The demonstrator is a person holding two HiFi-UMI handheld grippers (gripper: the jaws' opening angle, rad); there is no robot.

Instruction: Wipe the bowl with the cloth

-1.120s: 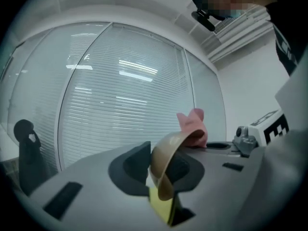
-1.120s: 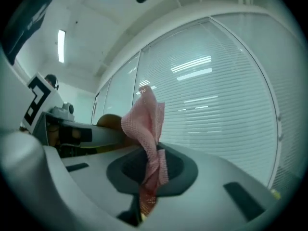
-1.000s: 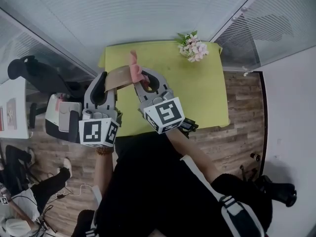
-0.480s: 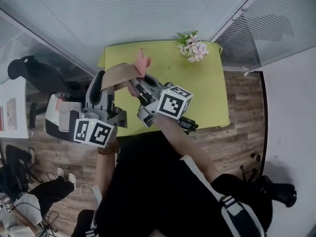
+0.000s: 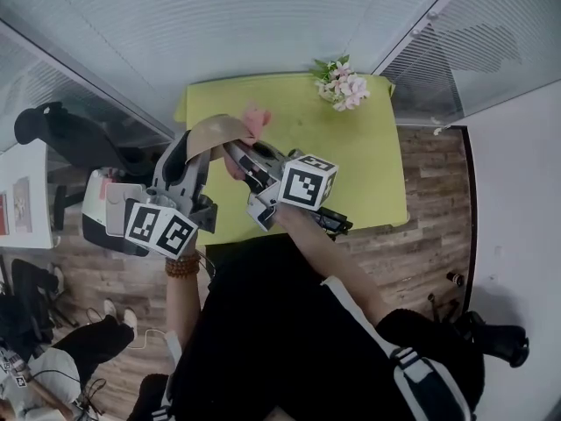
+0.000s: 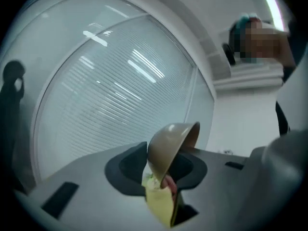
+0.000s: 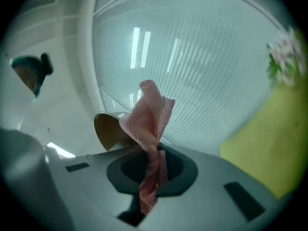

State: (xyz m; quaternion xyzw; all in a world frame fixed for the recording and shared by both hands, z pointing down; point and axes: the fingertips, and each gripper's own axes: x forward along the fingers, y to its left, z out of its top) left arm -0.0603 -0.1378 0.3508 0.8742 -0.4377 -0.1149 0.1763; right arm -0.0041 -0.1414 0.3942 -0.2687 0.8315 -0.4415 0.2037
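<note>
Tan bowl (image 5: 215, 132) held up over the green table (image 5: 351, 165), pink cloth (image 5: 256, 118) against it.

In the head view the bowl hangs tipped on its side toward 10 o'clock of the picture, above the table's 9 o'clock edge. The left gripper (image 5: 195, 152) has the bowl's rim between its 2 jaws, which pinch it; those jaws have just been opening a little. The right gripper (image 5: 235, 154) comes in from the bowl's 4 o'clock, its jaws closed tight on the cloth. The cloth bunches up past the jaw tips at the bowl's 3 o'clock, touching its rim. A small bunch of flowers (image 5: 344, 84) sits at the table's 1 o'clock corner, well apart from both grippers.
</note>
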